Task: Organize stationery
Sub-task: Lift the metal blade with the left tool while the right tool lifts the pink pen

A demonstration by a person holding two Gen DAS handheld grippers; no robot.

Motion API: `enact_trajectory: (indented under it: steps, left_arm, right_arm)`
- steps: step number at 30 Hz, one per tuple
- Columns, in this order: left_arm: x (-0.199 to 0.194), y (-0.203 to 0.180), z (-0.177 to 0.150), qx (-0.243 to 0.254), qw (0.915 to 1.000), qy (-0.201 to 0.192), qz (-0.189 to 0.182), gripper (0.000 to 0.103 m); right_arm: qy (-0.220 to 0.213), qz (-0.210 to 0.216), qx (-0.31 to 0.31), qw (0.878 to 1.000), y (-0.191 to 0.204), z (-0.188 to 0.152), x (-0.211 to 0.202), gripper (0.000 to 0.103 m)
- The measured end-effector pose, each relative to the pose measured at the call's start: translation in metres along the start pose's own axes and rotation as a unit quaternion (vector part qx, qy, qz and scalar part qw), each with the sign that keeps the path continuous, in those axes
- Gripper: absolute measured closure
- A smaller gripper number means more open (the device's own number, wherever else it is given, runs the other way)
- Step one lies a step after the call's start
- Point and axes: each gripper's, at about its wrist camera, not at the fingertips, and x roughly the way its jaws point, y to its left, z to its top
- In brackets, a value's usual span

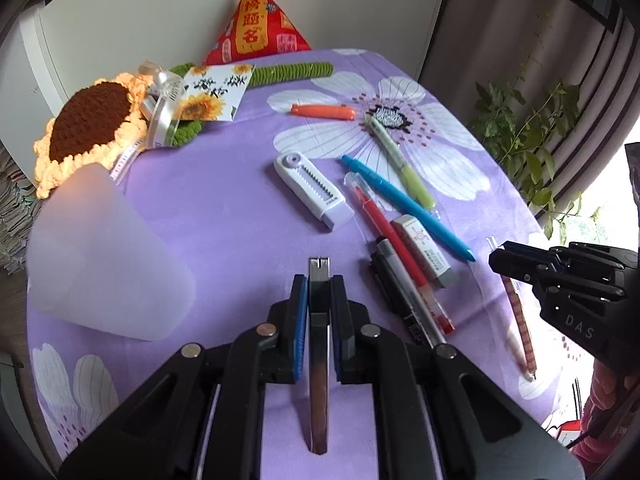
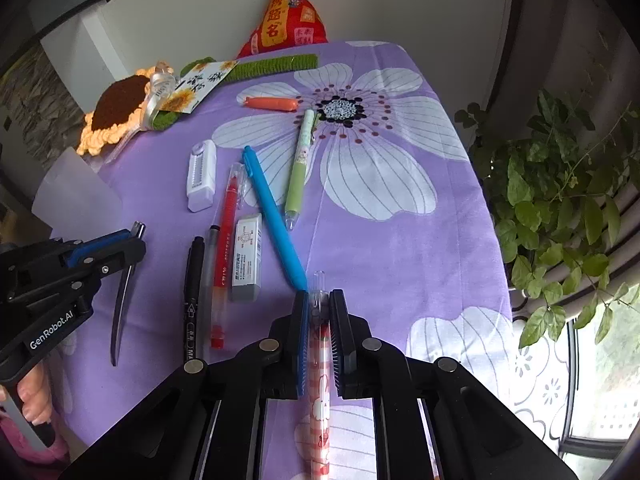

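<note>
while clamped, metal clip | between left hand-held gripper jaws

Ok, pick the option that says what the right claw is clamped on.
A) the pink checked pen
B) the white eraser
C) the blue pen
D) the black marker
A: the right claw is shut on the pink checked pen, which runs between its pads, while the blue pen, white eraser and black marker lie loose on the purple cloth.
</note>
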Motion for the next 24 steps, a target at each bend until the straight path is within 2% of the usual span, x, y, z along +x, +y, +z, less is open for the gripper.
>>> enact_trajectory:
  steps: [10, 24]
  left_arm:
    - [-0.041, -0.009, -0.005, 0.004, 0.9991, -0.041, -0.004, 0.094]
    - [-0.083, -0.021, -0.020, 0.013, 0.9966, -0.081, -0.003, 0.094]
  right_arm:
    - [-0.048, 0.002, 0.019, 0.999, -0.008, -0.007, -0.046, 0.092]
    - [-0.112, 0.013, 0.003, 0.994, 0.009, -0.023, -0.102, 0.092]
